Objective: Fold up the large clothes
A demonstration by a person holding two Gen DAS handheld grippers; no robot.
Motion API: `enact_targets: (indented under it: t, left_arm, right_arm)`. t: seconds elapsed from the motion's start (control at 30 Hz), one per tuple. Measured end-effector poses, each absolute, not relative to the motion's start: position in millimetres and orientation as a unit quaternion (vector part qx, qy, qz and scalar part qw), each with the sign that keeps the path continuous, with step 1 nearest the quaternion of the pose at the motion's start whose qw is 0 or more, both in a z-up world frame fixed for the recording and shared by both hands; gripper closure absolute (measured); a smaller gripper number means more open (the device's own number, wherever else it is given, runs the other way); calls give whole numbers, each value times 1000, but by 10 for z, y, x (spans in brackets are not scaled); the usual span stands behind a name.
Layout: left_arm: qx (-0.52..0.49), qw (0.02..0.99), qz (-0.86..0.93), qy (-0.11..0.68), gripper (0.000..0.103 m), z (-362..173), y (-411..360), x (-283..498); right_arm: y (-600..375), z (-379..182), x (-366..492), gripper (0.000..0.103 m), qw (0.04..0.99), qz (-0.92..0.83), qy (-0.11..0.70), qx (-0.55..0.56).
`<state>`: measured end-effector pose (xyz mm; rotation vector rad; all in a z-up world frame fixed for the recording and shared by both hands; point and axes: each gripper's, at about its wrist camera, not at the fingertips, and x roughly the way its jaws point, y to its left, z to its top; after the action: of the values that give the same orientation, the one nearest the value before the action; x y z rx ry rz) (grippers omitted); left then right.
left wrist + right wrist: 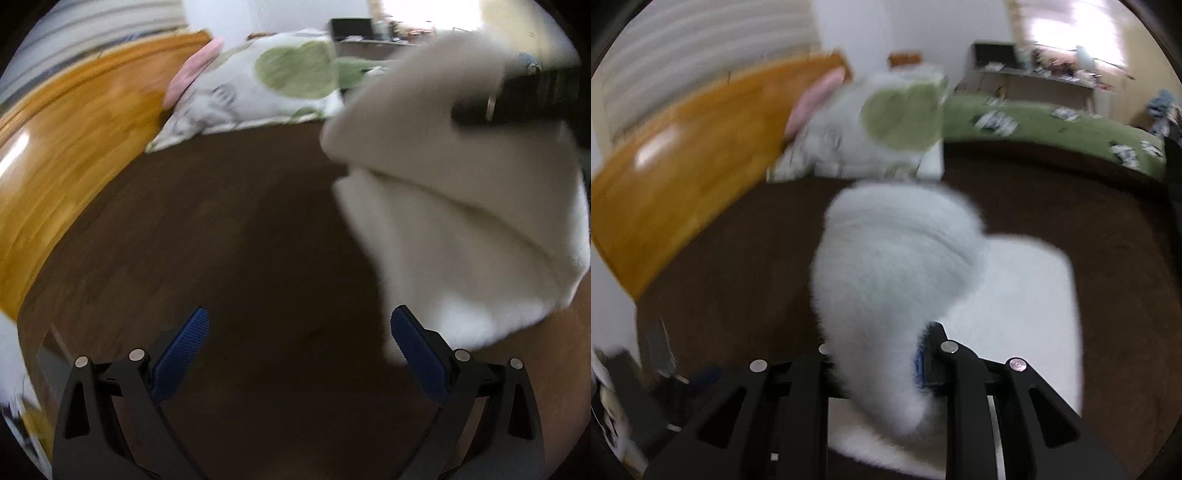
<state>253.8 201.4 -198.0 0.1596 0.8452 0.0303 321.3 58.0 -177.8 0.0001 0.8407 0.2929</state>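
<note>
Your right gripper has its jaws closed on a bunched fold of the fluffy white fleece garment. The blue pad on one finger presses the fleece; the other pad is buried in the pile. From the pinch, the lifted fold rises up and away from your fingers as a rounded hump, long axis running forward from the fingertips. The rest of the garment lies flat on the dark brown bedspread, spread beside and beneath the right gripper.

Your left gripper is wide open and holds nothing. Its blue ribbed pads sit well apart over bare dark brown bedspread. In that view the white fleece garment hangs beyond the right-hand finger, clear of both pads. It drapes down from a black bar-shaped object at its top, long axis roughly vertical, wide end low. Motion blur hides whether that bar is your other gripper.

Past the garment: a white pillow with a green heart print, a pink cushion, an orange wooden headboard, a green blanket and a cluttered desk.
</note>
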Motion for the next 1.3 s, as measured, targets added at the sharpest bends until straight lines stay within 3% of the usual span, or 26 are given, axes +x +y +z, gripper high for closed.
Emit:
enact_targets:
  t: [0.17, 0.37, 0.47, 0.53, 0.6, 0.93, 1.3]
  left_arm:
    - [26, 902, 40, 429, 6, -2078, 2417, 2344]
    - [-16, 895, 53, 442, 6, -2144, 2620, 2297]
    - [-18, 895, 52, 442, 6, -2100, 2623, 2252]
    - [-19, 898, 50, 438, 6, -2028, 2608, 2218]
    - [-24, 900, 48, 432, 6, -1923, 2613, 2218]
    - [-28, 910, 3, 414, 6, -1408, 2485, 2540]
    - [43, 915, -30, 401, 6, -1046, 1445, 3324]
  right_arm:
    - [891, -2334, 3203, 81, 880, 116, 458, -55]
    - [893, -2335, 3260, 79, 872, 116, 470, -72]
    - [907, -2282, 3281, 59, 862, 139, 484, -65]
    - [918, -2231, 3204, 26, 855, 160, 491, -51]
    - [928, -2122, 3051, 19, 853, 177, 489, -49]
    - [-27, -1603, 2795, 12, 865, 172, 468, 48]
    - [-884, -1752, 2954, 12, 873, 103, 468, 89]
